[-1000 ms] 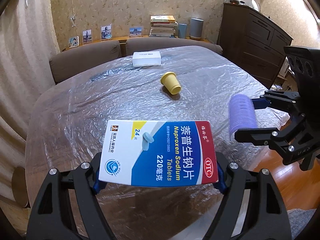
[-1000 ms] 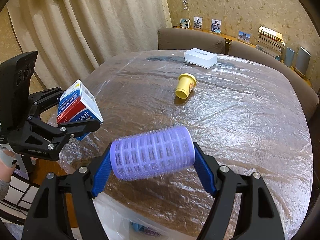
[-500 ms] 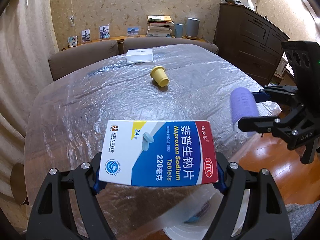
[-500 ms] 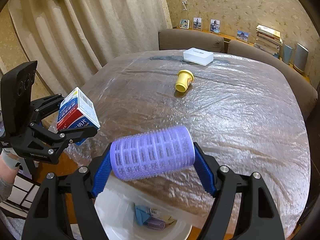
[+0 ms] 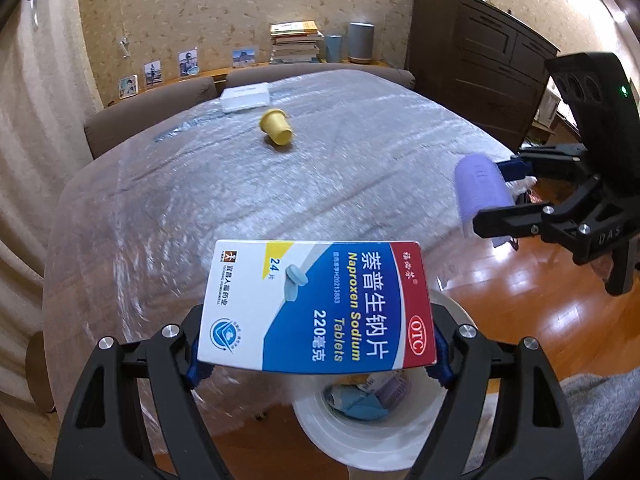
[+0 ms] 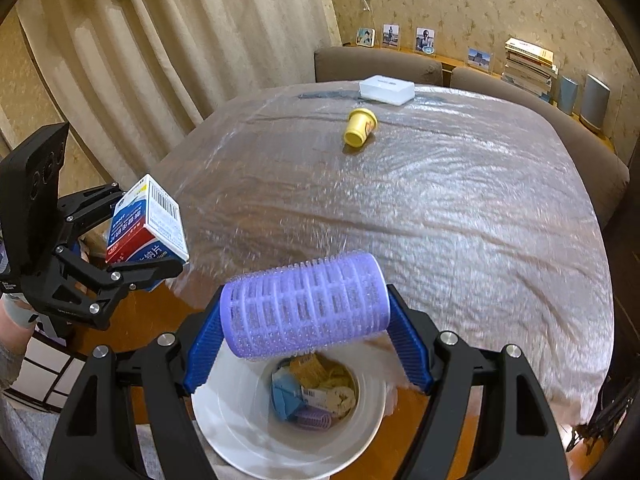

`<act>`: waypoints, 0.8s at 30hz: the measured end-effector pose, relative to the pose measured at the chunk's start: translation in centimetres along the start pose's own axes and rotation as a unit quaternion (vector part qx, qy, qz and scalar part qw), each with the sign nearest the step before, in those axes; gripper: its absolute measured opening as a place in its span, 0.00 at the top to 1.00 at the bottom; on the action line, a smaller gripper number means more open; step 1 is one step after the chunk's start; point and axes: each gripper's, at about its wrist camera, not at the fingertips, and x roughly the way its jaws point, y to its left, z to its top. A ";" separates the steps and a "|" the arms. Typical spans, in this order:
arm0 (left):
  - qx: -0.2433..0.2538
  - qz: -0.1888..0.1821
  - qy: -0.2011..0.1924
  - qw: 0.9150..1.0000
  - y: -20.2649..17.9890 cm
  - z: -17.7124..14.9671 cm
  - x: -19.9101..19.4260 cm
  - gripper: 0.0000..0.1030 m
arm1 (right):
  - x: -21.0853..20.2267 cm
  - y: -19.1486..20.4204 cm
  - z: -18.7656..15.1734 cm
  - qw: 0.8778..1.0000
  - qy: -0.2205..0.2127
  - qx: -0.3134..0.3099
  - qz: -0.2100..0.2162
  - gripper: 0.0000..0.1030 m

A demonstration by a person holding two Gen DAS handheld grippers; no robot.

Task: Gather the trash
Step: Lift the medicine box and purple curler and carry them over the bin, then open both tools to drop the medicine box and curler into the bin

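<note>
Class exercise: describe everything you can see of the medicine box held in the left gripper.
The medicine box is a flat rectangular carton, seemingly glossy card, white, blue and red with a yellow corner. It reads "Naproxen Sodium Tablets", "OTC", "24", with Chinese text and a picture of pale blue tablets. A barcode shows on one end in the right wrist view. It looks closed and undented. The left gripper clamps its two ends, holding it in the air, tilted, above the white bin.

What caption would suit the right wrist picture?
Right tool holding a purple hair roller above a white bin, left tool gripping a medicine box.
</note>
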 end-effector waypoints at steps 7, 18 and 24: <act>0.007 -0.011 0.019 1.000 -1.8 -1.8 -0.3 0.22 | 0.0 0.6 -2.1 1.000 0.024 -0.001 0.012 0.28; 0.003 -0.025 0.052 0.998 -4.0 -4.7 0.1 0.22 | 0.7 1.6 -5.0 0.998 0.057 0.004 0.030 0.28; -0.009 -0.032 0.073 0.997 -4.4 -6.4 1.0 0.22 | 1.9 2.0 -6.5 0.996 0.080 0.004 0.031 0.28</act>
